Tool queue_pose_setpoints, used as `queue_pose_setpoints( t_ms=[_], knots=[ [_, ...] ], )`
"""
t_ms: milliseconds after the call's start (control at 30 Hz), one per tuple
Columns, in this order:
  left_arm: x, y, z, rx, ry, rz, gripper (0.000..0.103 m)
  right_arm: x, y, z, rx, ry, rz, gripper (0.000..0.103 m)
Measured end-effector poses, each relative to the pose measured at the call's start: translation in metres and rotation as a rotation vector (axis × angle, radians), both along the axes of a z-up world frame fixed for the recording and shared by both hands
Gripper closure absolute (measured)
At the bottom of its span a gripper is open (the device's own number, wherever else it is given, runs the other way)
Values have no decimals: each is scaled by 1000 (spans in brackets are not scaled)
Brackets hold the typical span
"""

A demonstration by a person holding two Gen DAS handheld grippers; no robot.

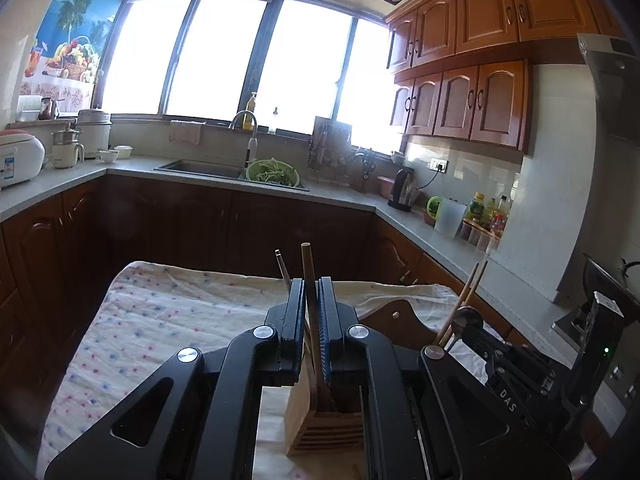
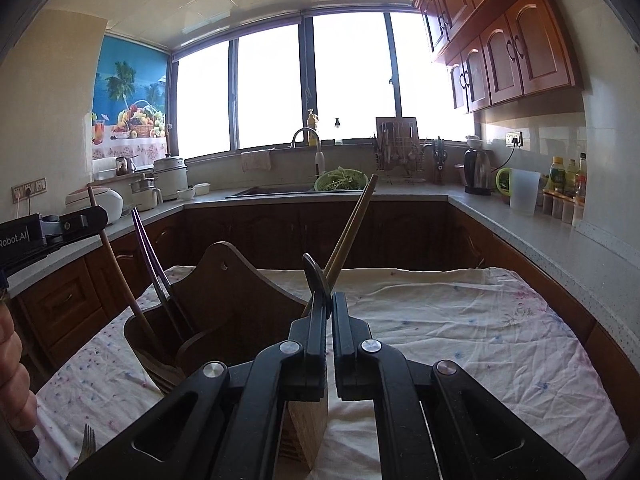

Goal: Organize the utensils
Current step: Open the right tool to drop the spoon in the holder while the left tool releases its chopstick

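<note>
Covering a table, speckled cloth (image 2: 460, 336), sunlit kitchen, wooden cabinets (image 1: 464, 100)

Two wrist views, close over the table (image 1: 168, 320)
Both face the window (image 2: 272, 88); each shows the wooden holder (image 2: 224, 304).

Sunlit kitchen window (image 1: 224, 56), wooden cabinets (image 1: 472, 96), grey countertop (image 2: 532, 236)

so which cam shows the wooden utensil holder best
The right wrist view: the wooden utensil holder shows its curved back and open compartment, with utensils standing inside. In the left wrist view only its slatted lower corner and part of the back show behind the left gripper.
</note>
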State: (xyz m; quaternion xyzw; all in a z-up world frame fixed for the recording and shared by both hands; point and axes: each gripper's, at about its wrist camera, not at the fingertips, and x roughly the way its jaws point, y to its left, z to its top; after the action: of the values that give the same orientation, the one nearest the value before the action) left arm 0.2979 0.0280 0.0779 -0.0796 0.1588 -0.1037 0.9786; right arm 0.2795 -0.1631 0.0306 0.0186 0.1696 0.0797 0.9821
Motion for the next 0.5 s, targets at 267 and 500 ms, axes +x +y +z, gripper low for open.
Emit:
queue_pose_setpoints(
  t_ms=[267,500],
  knots=[
    [0,-2,4,16,26,2,97,5,-4,1,19,39,6,99],
    [2,-2,4,19,66,17,75,-2,-12,7,63,45,10,68]
  ],
)
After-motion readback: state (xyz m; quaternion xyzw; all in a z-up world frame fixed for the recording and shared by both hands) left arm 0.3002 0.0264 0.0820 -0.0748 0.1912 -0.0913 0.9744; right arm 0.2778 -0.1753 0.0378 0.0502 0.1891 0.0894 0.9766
